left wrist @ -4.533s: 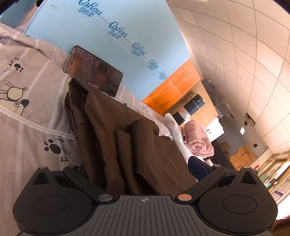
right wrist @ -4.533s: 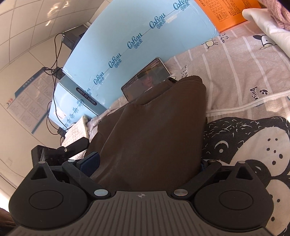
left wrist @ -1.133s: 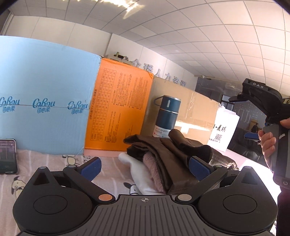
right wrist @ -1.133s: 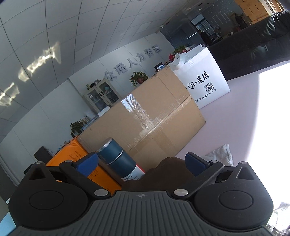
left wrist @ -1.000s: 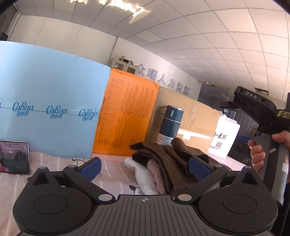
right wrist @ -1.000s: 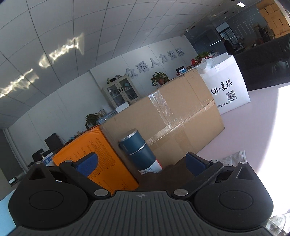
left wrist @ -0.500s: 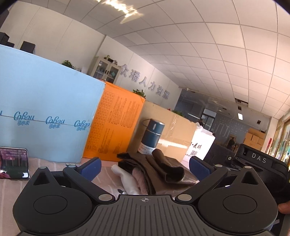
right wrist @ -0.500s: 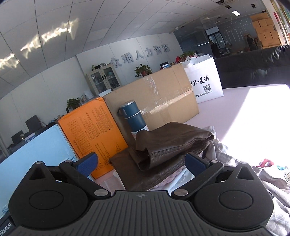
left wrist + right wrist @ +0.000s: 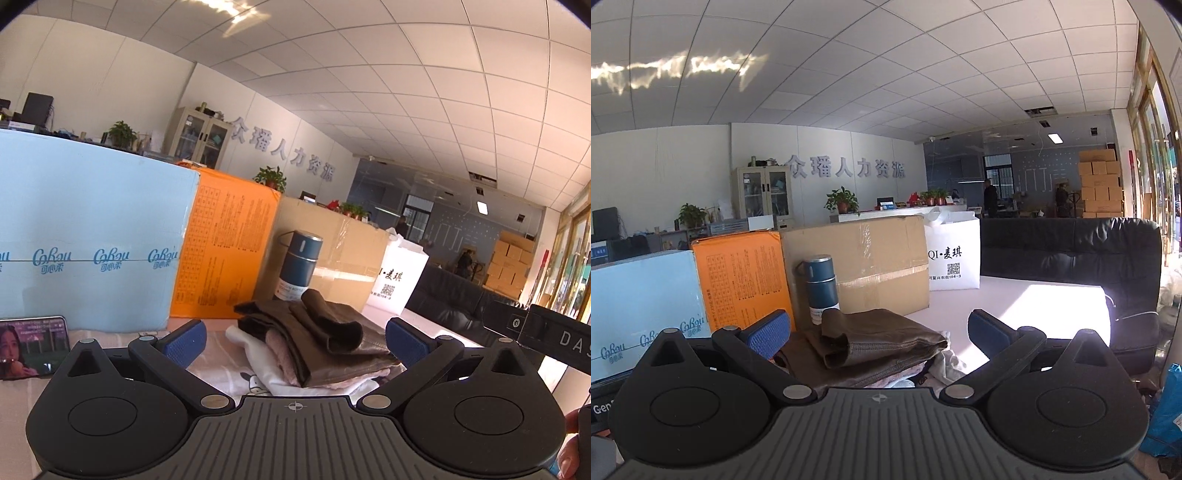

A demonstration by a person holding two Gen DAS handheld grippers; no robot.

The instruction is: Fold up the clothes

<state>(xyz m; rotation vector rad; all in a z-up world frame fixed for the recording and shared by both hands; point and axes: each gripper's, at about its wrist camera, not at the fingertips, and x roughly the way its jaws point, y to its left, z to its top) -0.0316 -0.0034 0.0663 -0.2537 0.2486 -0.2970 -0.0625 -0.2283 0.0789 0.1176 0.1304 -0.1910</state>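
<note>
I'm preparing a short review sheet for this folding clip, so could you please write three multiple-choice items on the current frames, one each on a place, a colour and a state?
1. Where does the brown garment lie?
A. on top of the folded stack
B. under the phone
C. inside the cardboard box

2. What colour is the box directly left of the blue flask?
A. green
B. orange
C. black

3. What state are the left gripper and right gripper in?
A. both shut on cloth
B. one open, one shut
C. both open and holding nothing

Answers: 1 A, the brown garment rests on the pink garment and white garment. 2 B, the orange box stands beside the flask. 3 C, both pairs of blue pads stand wide apart, clear of the cloth.
</note>
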